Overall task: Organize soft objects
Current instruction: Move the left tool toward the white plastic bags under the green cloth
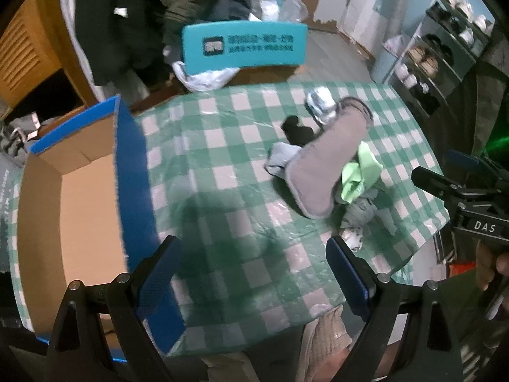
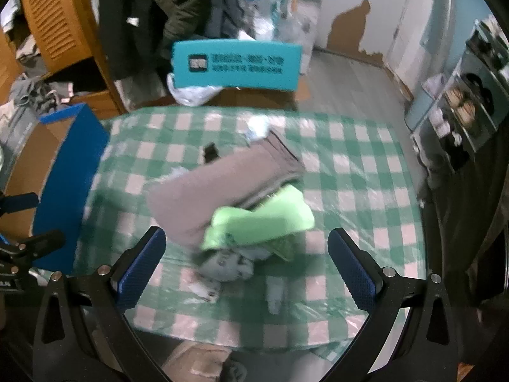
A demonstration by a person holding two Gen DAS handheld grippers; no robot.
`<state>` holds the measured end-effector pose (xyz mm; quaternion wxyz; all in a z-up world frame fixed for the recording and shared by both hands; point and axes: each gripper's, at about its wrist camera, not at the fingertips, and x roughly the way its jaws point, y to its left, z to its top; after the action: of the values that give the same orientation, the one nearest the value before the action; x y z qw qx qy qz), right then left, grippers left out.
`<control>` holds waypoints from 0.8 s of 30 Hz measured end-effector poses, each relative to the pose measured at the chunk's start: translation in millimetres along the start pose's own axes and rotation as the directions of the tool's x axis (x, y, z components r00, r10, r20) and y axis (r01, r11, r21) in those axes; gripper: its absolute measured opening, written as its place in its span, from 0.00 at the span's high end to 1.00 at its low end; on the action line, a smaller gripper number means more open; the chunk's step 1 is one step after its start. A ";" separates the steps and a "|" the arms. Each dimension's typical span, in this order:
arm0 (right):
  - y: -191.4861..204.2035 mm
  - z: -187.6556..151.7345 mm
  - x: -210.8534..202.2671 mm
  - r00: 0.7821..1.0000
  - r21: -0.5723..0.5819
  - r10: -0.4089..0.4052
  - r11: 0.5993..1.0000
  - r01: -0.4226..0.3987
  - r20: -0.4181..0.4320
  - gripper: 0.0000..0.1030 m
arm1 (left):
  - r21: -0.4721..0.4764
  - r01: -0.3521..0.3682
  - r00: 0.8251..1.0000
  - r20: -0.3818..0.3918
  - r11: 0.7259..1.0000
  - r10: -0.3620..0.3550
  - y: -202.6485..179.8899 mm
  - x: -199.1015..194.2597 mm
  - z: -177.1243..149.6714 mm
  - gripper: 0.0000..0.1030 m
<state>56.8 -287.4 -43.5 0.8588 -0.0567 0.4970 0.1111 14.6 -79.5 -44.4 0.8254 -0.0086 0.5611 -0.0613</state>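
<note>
A pile of soft things lies on the green checked tablecloth (image 1: pixel 222 146). A long grey-brown folded cloth (image 1: pixel 331 156) lies on top, with a light green cloth (image 1: pixel 359 175), a black item (image 1: pixel 297 130), a pale grey cloth (image 1: pixel 280 159) and a silvery white bundle (image 1: pixel 321 103) around it. In the right wrist view the grey-brown cloth (image 2: pixel 222 187) and green cloth (image 2: pixel 264 219) lie just ahead of my right gripper (image 2: pixel 246 264), which is open and empty. My left gripper (image 1: pixel 254 273) is open and empty over bare tablecloth, between the pile and an open cardboard box (image 1: pixel 76 210) with blue sides.
A teal chair back (image 1: pixel 243 46) stands beyond the table's far edge, with a plastic bag (image 1: pixel 203 78) under it. Dark coats hang at the back left by a wooden cabinet (image 1: pixel 28 47). A shoe rack (image 1: pixel 445 51) stands at the right. Small grey and white items (image 2: pixel 222 267) lie near the front edge.
</note>
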 end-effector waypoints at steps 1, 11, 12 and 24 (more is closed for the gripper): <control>-3.2 -1.7 1.7 1.000 0.005 -0.001 1.000 0.001 -0.007 0.02 | 0.006 0.001 1.000 -0.009 1.000 -0.001 -1.7 3.4 2.9 0.10; -29.3 -23.9 30.4 0.995 0.038 -0.008 0.999 0.011 -0.096 0.03 | 0.065 0.021 0.997 -0.076 0.998 -0.016 -32.2 38.7 6.1 0.10; -30.9 -26.7 33.2 0.995 0.038 -0.011 0.999 0.015 -0.104 0.05 | 0.067 0.024 0.996 -0.082 0.997 -0.018 -34.5 43.0 6.1 0.10; -45.3 -61.5 73.6 0.974 0.046 -0.019 0.998 0.031 -0.228 0.13 | 0.122 0.068 0.985 -0.164 0.990 -0.048 -64.8 77.7 -0.3 0.10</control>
<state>51.7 -334.2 -138.6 0.7987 -0.0542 0.5938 0.0808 36.5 -152.5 -111.0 0.7743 0.0324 0.6202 -0.1213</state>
